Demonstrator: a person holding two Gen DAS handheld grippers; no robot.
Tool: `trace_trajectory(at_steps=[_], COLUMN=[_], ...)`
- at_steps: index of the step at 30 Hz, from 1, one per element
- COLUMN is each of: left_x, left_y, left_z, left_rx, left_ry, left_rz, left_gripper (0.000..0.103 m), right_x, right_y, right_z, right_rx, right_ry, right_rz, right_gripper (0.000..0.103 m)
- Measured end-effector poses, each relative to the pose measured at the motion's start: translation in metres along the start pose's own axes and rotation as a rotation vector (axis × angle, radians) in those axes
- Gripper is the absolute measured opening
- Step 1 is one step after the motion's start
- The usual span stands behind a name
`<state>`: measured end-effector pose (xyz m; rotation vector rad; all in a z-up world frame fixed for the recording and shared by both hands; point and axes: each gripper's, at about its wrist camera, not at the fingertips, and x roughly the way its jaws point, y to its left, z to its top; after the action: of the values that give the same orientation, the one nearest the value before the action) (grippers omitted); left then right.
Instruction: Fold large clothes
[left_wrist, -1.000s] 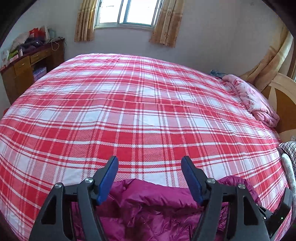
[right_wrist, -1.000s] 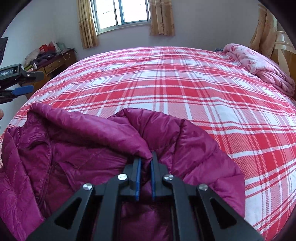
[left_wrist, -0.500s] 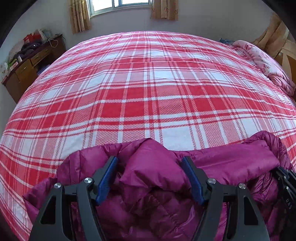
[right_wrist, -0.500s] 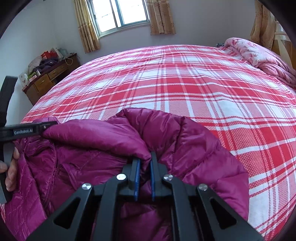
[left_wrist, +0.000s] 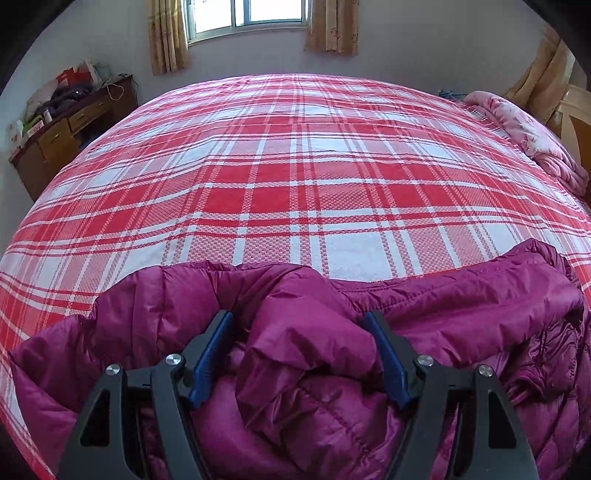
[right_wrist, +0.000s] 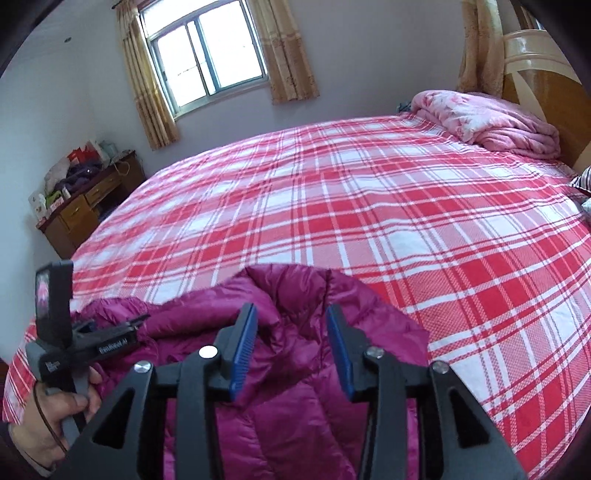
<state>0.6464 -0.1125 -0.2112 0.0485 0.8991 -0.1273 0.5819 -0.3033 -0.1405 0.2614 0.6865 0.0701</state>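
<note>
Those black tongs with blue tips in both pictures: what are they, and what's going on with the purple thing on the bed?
No robot here: a person holds a pair of tongs in each hand, each with a camera looking along its two fingers. One picture is from the left tongs, the other from the right tongs, where the left hand also shows. A magenta puffer jacket lies crumpled at the near edge of a bed with a red plaid sheet. Both tongs are open, a fold of jacket bulging between each pair, nothing gripped. A pink quilt sits by the headboard.

Red plaid bed fills room. Bright curtained window far wall. Cluttered wooden desk far left; headboard right.
</note>
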Motion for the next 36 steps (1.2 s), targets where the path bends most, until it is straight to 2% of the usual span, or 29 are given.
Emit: trace_trajectory(at_steps=[2,4,7,8,10,11,16,19,20,22,24,27,29,33,36], left_x=[0.0,-0.001,-0.018,-0.031,-0.048,-0.051,-0.037,-0.035,-0.038,-0.056,-0.069,-0.069,-0.05,-0.015,-0.003], left_y=[0.0,0.0,0.008,0.01,0.008,0.005,0.001,-0.003,-0.003,0.004,0.006,-0.008,-0.026,-0.02,-0.008], left_z=[0.0,0.0,0.002,0.003,0.009,0.013,0.026,0.02,0.019,0.022,0.033,0.053,0.063,0.044,0.02], left_rx=[0.001,-0.002,-0.058,-0.081,-0.089,-0.085,-0.132,-0.101,-0.096,-0.123,-0.134,-0.108,-0.052,-0.095,-0.099], left_ry=[-0.002,-0.002,-0.011,-0.04,-0.086,-0.093,-0.091,-0.101,-0.115,-0.194,-0.229,-0.204,-0.124,-0.013,0.027], left_rz=[-0.002,-0.008,-0.063,-0.118,-0.205,-0.221,-0.271,-0.24,-0.225,-0.267,-0.282,-0.318,-0.319,-0.198,-0.189], left_gripper=[0.074,0.074,0.074,0.074,0.075,0.076,0.077,0.077,0.077,0.077,0.077,0.079,0.08,0.08,0.08], right_x=[0.014,0.041,0.076,0.079,0.08,0.081,0.081,0.081,0.081,0.083,0.082,0.082,0.081,0.081,0.08], right_y=[0.018,0.036,0.045,0.043,0.036,0.031,0.028,0.029,0.027,0.024,0.025,0.026,0.026,0.019,0.019], right_z=[0.013,0.018,-0.001,-0.007,-0.019,-0.023,-0.029,-0.033,-0.035,-0.039,-0.039,-0.04,-0.041,-0.041,-0.041], right_rx=[-0.027,-0.063,-0.104,-0.11,-0.111,-0.103,-0.126,-0.147,-0.138,-0.121,-0.125,-0.132,-0.129,-0.096,-0.099], right_ry=[0.015,0.075,0.178,0.181,0.165,0.158,0.164,0.152,0.145,0.14,0.137,0.131,0.127,0.126,0.124], right_rz=[0.046,0.049,0.022,0.0,0.007,0.016,0.017,0.013,0.02,0.032,0.03,0.024,0.029,0.06,0.059], right_gripper=[0.049,0.054,0.051,0.045,0.043,0.04,0.04,0.04,0.04,0.04,0.04,0.04,0.04,0.04,0.04])
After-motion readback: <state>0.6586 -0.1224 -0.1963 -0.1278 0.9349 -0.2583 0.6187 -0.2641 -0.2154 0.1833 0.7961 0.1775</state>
